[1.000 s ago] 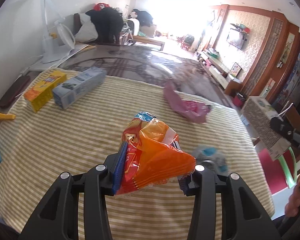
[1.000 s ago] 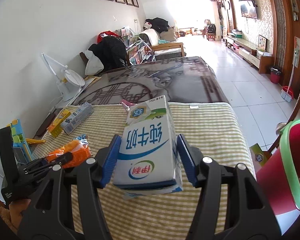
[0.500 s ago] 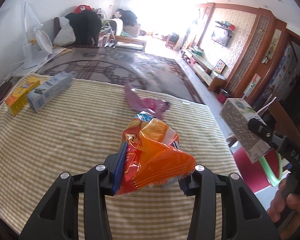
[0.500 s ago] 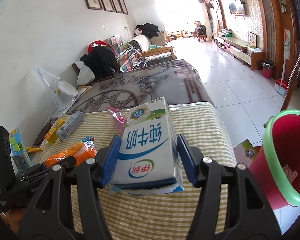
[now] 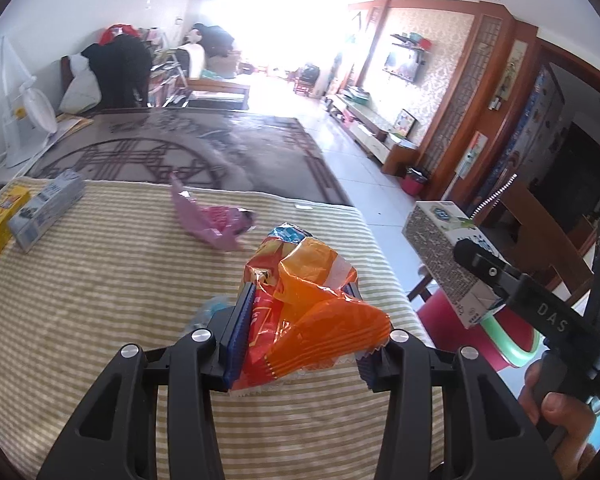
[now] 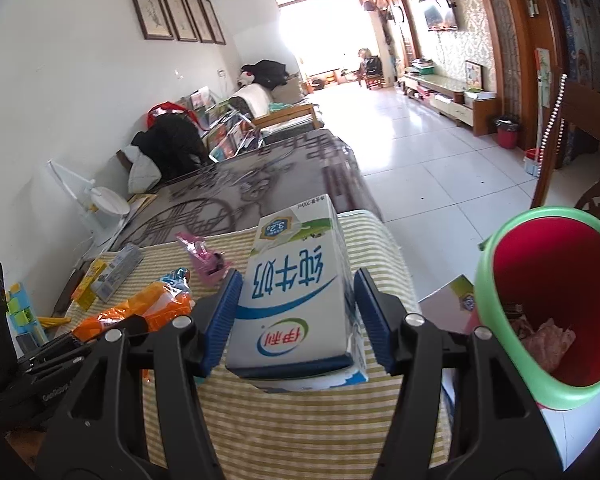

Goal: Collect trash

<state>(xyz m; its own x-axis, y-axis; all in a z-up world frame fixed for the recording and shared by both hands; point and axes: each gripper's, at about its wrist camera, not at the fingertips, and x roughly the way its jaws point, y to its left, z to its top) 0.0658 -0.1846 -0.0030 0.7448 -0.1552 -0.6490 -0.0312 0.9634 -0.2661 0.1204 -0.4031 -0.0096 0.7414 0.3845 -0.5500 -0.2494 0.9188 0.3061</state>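
Note:
My left gripper (image 5: 300,320) is shut on an orange snack bag (image 5: 308,308), held above the striped table (image 5: 100,280). My right gripper (image 6: 296,312) is shut on a white and blue milk carton (image 6: 296,292), held over the table's right edge. The carton (image 5: 440,256) and right gripper also show at the right of the left wrist view. A red bin with a green rim (image 6: 556,300) stands on the floor to the right and holds some crumpled trash. A pink wrapper (image 5: 216,224) and a pale blue wrapper (image 5: 212,308) lie on the table.
A yellow box (image 5: 0,220) and a grey-blue box (image 5: 48,208) lie at the table's far left. A small white fan (image 5: 24,120) stands beyond them. A flat box (image 6: 452,304) lies on the floor beside the bin. Blue and yellow items (image 6: 20,312) sit at the left edge.
Both grippers have moved right toward the table's right edge with their loads. The red bin has come into fuller view beside the right gripper.

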